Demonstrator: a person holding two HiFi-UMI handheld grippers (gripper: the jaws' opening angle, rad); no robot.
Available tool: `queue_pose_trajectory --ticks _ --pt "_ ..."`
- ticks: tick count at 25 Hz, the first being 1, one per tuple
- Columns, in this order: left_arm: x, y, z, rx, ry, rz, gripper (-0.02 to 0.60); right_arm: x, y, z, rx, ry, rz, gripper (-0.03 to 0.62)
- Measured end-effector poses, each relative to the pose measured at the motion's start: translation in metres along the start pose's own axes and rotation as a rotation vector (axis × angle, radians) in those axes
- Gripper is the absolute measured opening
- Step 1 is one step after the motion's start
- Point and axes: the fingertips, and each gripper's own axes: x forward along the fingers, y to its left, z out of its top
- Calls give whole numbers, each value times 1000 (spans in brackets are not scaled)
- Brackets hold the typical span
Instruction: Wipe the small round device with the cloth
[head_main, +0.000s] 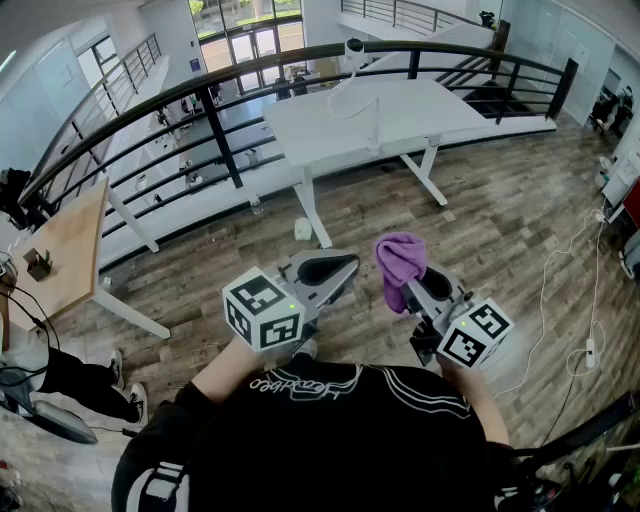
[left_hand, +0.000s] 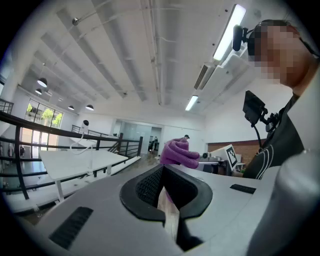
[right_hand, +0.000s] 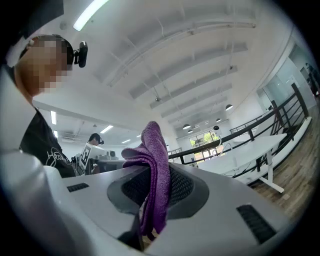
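My right gripper (head_main: 420, 288) is shut on a purple cloth (head_main: 400, 258), which bunches up above its jaws; in the right gripper view the cloth (right_hand: 155, 170) hangs folded between the black pads (right_hand: 182, 187). My left gripper (head_main: 328, 268) is held beside it, shut with nothing in it, its pads (left_hand: 145, 187) meeting. From the left gripper view the cloth (left_hand: 179, 153) shows just beyond the jaws. Both grippers are held up in front of the person's chest, above a wooden floor. A small round white device (head_main: 353, 47) with a cable stands at the far edge of a white table (head_main: 420, 110).
A black curved railing (head_main: 215, 125) runs between me and the white table. A wooden desk (head_main: 65, 250) stands at the left, with another person's legs and shoes (head_main: 125, 395) below it. Cables and a power strip (head_main: 590, 352) lie on the floor at the right.
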Motion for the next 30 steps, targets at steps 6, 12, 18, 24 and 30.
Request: queue_pose_trajectory --ticks 6,12,18,24,30 --pt "-1 -12 2 9 1 -3 8 -10 3 2 -8 -3 -11 66" --pt "1 -2 -6 -7 4 3 8 -6 -6 -5 -21 6 -33 66" --pt "14 41 -18 -34 2 -6 8 27 -37 -17 -12 15 -43 66" --pt "32 150 -24 -62 10 3 8 114 -97 -32 24 35 -57 66" --pt "50 303 -19 -45 92 26 8 249 -170 -41 86 81 -81 66"
